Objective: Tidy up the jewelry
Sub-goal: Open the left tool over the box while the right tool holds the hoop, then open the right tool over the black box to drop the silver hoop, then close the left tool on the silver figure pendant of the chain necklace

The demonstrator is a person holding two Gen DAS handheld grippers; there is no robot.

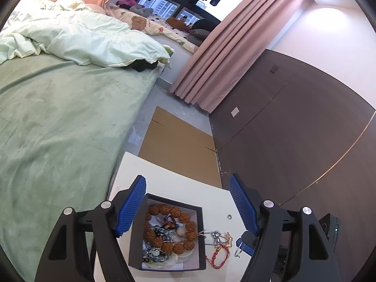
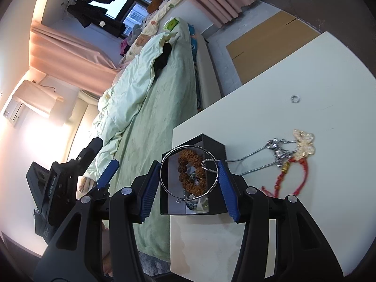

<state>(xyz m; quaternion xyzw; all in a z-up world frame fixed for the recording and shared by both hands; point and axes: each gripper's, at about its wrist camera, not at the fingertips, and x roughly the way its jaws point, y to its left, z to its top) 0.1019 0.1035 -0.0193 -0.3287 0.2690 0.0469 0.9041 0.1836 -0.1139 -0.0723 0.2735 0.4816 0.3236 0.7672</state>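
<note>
Black box (image 1: 201, 236) holds brown bead bracelet (image 1: 170, 229); right claw (image 2: 189, 178) grips silver hoop (image 2: 188, 171).

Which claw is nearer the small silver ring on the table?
Probably the left claw: the silver ring lies just inside its right finger. The right claw holds a bangle over the box.

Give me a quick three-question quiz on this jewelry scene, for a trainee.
1. True or false: the brown bead bracelet lies inside the black box.
2. What does the right tool grip? A) silver hoop B) red cord C) butterfly charm
3. Fill in: the small silver ring lies on the white ____.

Key: 1 true; 2 A; 3 table.
</note>
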